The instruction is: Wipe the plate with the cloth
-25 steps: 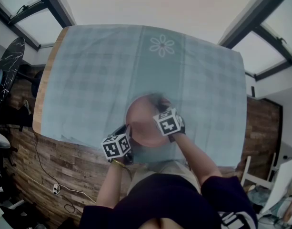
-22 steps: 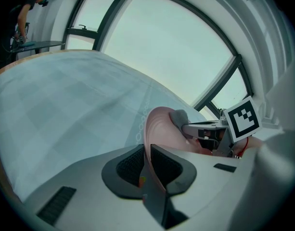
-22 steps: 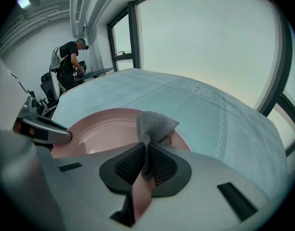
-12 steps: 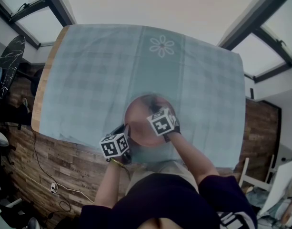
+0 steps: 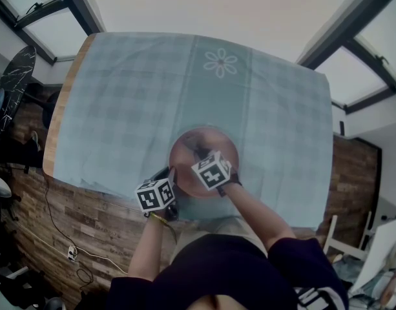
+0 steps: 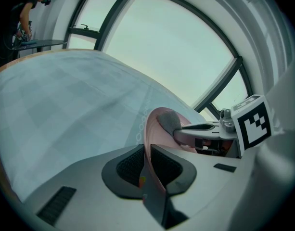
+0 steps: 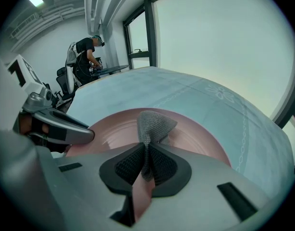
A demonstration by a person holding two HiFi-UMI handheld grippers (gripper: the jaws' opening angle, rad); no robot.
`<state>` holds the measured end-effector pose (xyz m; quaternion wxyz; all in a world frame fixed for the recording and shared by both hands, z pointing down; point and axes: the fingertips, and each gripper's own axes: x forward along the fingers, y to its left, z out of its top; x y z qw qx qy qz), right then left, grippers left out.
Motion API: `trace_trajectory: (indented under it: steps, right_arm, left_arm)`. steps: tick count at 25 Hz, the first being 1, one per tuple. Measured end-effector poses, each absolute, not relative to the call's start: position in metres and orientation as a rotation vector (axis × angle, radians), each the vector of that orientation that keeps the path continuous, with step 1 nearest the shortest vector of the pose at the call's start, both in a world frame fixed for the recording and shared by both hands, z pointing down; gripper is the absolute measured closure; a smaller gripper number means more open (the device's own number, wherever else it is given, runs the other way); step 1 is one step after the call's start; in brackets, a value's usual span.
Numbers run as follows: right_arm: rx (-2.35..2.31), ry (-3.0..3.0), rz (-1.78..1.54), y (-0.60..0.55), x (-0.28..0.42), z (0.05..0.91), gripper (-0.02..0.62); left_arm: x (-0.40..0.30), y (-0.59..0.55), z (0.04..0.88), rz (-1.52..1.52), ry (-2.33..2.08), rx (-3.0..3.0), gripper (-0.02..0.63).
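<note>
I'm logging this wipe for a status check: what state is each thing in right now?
plate: rim clamped between the jaws of the left gripper.
cloth: bunched, pinched in the right gripper, lying against the plate's face.
left gripper: shut on plate.
right gripper: shut on cloth.
tablecloth: spread flat over the table.

Soft daylight pours in from the big, white-glowing windows (image 7: pixel 219 37) behind the table (image 7: pixel 185 97), the plate (image 5: pixel 188 152) on the table looks a bit blurry, and the picture edges bend and darken.

Checked blue tablecloth (image 5: pixel 120 108), flower motif (image 5: pixel 219 62); wood-plank floor (image 5: pixel 88 228) beneath.
</note>
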<state>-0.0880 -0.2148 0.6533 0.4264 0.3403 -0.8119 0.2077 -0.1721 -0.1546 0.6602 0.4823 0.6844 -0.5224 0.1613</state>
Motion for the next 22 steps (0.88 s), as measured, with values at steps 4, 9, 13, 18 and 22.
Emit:
trace_trajectory:
  steps: [4,9,13,18,22]
  right_arm:
    - [0.81,-2.041,0.499,-0.204,-0.097,0.653,0.563]
    - [0.755,-2.056,0.48,-0.192,-0.107,0.655,0.563]
    - [0.735,-2.059,0.479,-0.182,-0.111,0.654,0.563]
    - [0.696,-2.067,0.48,-0.166,-0.115,0.654,0.563]
    - [0.666,-2.067,0.476,-0.153,-0.117,0.653,0.563]
  left_arm:
    - [-0.172,-0.155,0.66,0.387,-1.273,1.667,0.551]
    - [-0.174,-0.154,0.661,0.393,-1.28,1.659,0.551]
    - [-0.173,-0.155,0.66,0.386,-1.281,1.665,0.551]
    - [-0.171,-0.156,0.658,0.383,-1.282,1.671,0.551]
    - [-0.171,-0.157,0.656,0.373,-1.282,1.678,0.551]
